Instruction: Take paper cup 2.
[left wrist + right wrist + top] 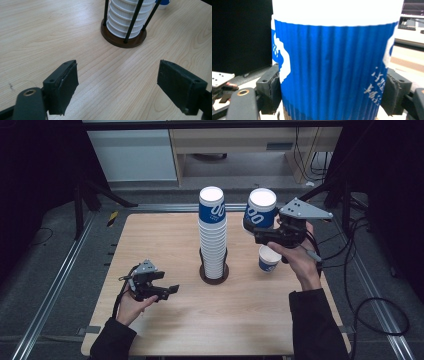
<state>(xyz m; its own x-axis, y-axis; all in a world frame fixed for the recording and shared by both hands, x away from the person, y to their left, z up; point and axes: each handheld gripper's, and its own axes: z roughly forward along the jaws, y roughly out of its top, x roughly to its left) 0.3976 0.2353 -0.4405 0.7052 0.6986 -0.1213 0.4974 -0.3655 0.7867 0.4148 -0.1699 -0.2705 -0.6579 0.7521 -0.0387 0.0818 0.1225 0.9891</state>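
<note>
Right tool (256, 231) raised, clamping cup (261, 210)

Cup stack (213, 237) mid-table; sides free

The left tongs (172, 289) sit low in the person's left hand (131, 301), near the front left part of the tabletop (160, 245). They point level toward the middle, and the left forearm in a dark sleeve comes in from the bottom edge. In the left gripper view, the two black jaws stand wide apart with nothing between them.

The right tongs (256, 231) are held higher, in the right hand (295, 257), with the forearm reaching up from the bottom right. Their jaws point to the left and press on both sides of a blue cup (332, 67), which they hold in the air.
</note>
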